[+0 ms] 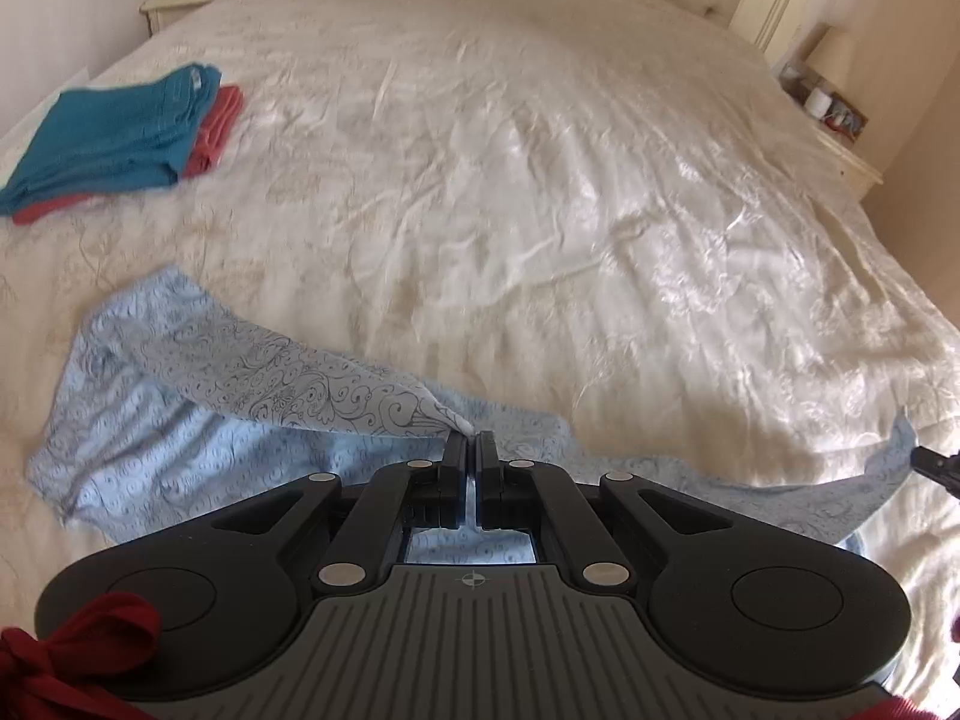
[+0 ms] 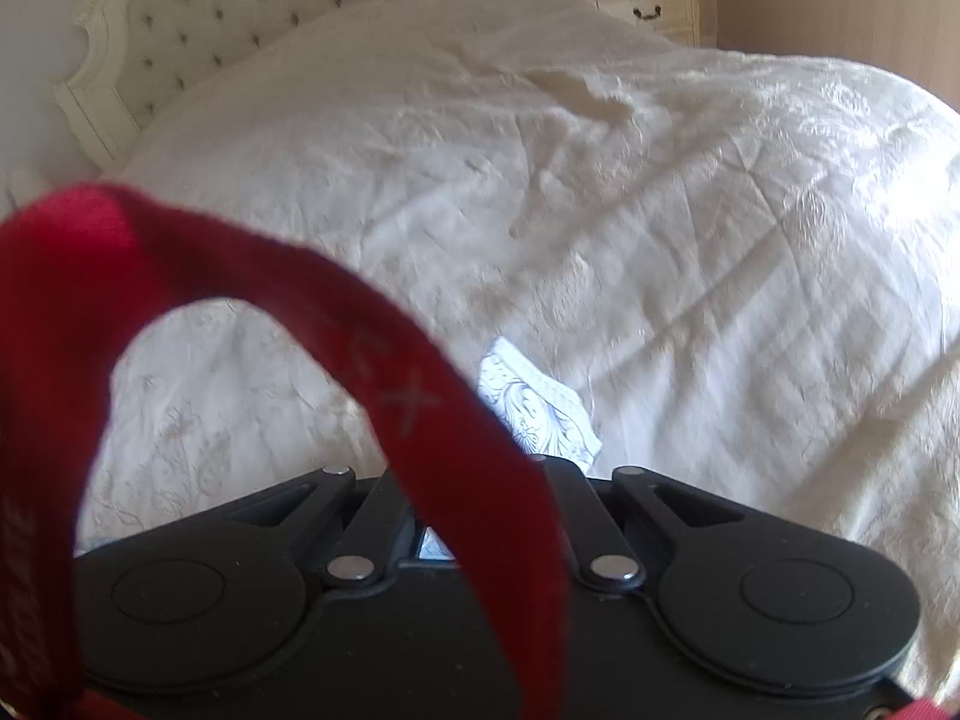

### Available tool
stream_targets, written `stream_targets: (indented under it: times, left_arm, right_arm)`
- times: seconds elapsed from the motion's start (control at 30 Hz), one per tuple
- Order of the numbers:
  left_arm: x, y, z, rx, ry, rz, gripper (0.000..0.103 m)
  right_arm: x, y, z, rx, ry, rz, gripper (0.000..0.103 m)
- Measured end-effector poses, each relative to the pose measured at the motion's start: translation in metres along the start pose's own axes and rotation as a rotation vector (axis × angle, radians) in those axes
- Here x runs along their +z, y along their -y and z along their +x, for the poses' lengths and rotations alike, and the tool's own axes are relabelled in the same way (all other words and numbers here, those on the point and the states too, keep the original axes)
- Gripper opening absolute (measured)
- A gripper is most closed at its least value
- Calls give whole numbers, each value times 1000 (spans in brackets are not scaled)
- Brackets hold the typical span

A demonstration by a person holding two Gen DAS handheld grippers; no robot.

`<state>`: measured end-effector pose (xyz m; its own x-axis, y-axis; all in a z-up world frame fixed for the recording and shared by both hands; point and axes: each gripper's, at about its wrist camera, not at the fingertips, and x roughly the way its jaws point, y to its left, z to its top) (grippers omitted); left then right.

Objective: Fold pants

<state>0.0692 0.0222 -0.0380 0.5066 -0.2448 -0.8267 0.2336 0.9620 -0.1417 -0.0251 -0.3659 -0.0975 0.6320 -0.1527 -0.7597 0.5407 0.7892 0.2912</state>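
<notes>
Light blue pants point(image 1: 180, 450) with a dark swirl print lie spread across the near part of the cream bedspread point(image 1: 540, 210). My left gripper point(image 1: 471, 438) is shut on a corner of them, and the fabric rises in a taut ridge from the pile to its tips. At the far right edge my right gripper point(image 1: 927, 461) pinches another corner, with a strip of cloth stretched between the two. In the right wrist view a red strap point(image 2: 372, 348) hides the fingertips, and only a patch of the printed pants point(image 2: 534, 408) shows above them.
A folded teal garment point(image 1: 114, 132) on a coral one point(image 1: 219, 126) sits at the bed's far left. A tufted headboard point(image 2: 240, 6) stands at the back, with nightstands point(image 2: 648, 0) and a lamp point(image 1: 834, 57) beside the bed. A dark red sleeve point(image 1: 54, 660) shows by the left gripper.
</notes>
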Motion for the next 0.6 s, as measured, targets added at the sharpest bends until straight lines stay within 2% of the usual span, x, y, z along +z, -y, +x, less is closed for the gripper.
stream_targets:
  times: [0.07,0.13,0.27,0.37,0.47,0.57,0.6]
  left_arm:
    - [-4,2,-10,9,17,8,2]
    - [-17,-2,-8,23,-13,1,2]
    - [-58,-11,30,97,-154,23,2]
    - [-80,-16,50,110,-240,10,2]
    - [-85,-15,51,120,-241,15,2]
    - [-81,-12,50,121,-230,18,2]
    - [-79,-11,50,122,-224,21,2]
  right_arm:
    - [2,1,-15,15,38,9,6]
    - [-7,8,-16,-6,23,15,6]
    - [-55,33,31,-129,-180,5,6]
    - [-86,47,60,-187,-273,-9,6]
    - [-94,54,59,-185,-271,16,6]
    - [-89,54,47,-152,-187,4,18]
    - [-83,50,43,-154,-156,-8,19]
